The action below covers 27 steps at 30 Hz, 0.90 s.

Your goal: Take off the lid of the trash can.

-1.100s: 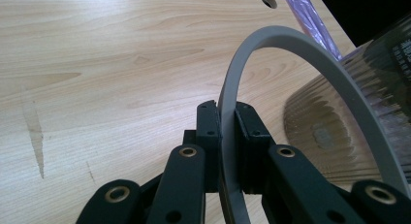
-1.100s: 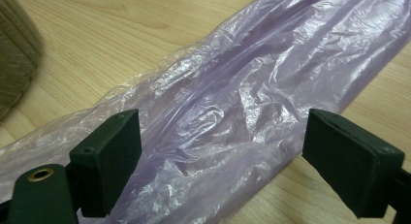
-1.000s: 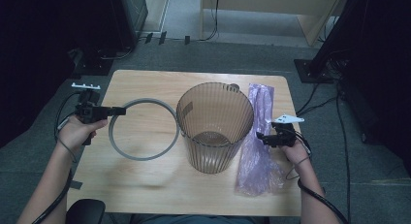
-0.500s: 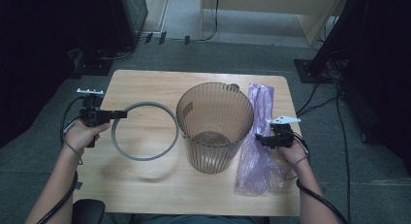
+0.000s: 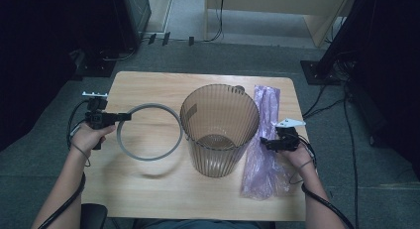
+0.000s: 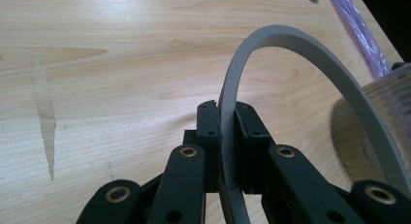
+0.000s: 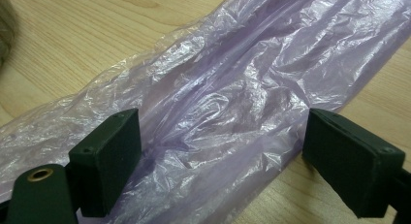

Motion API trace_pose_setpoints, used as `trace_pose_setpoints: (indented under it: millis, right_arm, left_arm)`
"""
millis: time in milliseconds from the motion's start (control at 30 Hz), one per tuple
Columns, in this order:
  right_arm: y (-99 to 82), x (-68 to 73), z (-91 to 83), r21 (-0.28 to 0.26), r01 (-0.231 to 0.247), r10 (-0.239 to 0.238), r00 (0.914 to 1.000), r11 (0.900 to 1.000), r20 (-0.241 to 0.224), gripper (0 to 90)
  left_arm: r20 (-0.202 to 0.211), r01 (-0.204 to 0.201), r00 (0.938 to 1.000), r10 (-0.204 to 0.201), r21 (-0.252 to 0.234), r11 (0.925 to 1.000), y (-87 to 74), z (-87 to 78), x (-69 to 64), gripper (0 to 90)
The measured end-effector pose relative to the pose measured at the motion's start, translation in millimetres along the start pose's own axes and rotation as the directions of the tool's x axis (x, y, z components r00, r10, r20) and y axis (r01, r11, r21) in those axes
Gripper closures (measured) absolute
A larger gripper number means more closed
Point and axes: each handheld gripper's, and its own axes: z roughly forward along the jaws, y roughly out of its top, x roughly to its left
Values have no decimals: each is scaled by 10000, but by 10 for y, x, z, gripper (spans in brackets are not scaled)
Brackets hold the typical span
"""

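Since the earlier frames the grey ring has been brought lower and slightly nearer the person by the left gripper; the right gripper has been kept where it was.

Largest first: the table is pale wood with visible grain, rectangular, set on grey floor. At its centre the bin is stood upright, a tall round container of ribbed, smoke-brown translucent plastic, open at the top, probably placed central so both hands can reach it. To its right the purple bag is laid flat in a long strip, thin crinkled film, glossy and wrinkled. To the left of the bin the ring is held, a smooth matte grey plastic hoop, flat-banded, about the width of the bin mouth, so it is judged to be a rim clamp for the bag. Whether it rests on the table or hangs just above cannot be told.

Left jaws are seen closed narrow on the ring's band, pads pressed on both faces, ring held out toward the bin. Right jaws are stood wide apart over the bag, one pad to each side, film between them but not pinched; a pick-up of the bag is judged next.
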Motion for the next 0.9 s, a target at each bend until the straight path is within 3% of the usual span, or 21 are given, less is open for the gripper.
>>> trace_pose_setpoints:
  millis: [233, 433, 700, 900]
  right_arm:
    - [2, -2, 3, -4, 13, -13, 10000, 10000, -17, 136]
    - [6, -2, 7, -1, 40, -40, 10000, 10000, -52, 136]
    - [11, 0, 14, -19, 82, -82, 9999, 10000, -86, 136]
    - [14, 5, 16, 8, 53, -53, 9999, 10000, -132, 136]
  left_arm:
    - [-170, 50, 9998, -51, -25, 10000, 41, 81, 15, 826]
    - [-73, 171, 9998, -172, -185, 9997, 43, 177, 36, 825]
    - [-333, 351, 9988, -353, -71, 9994, 32, 318, 105, 829]
    - [-290, 381, 9989, -381, -8, 9993, -12, 396, 118, 828]
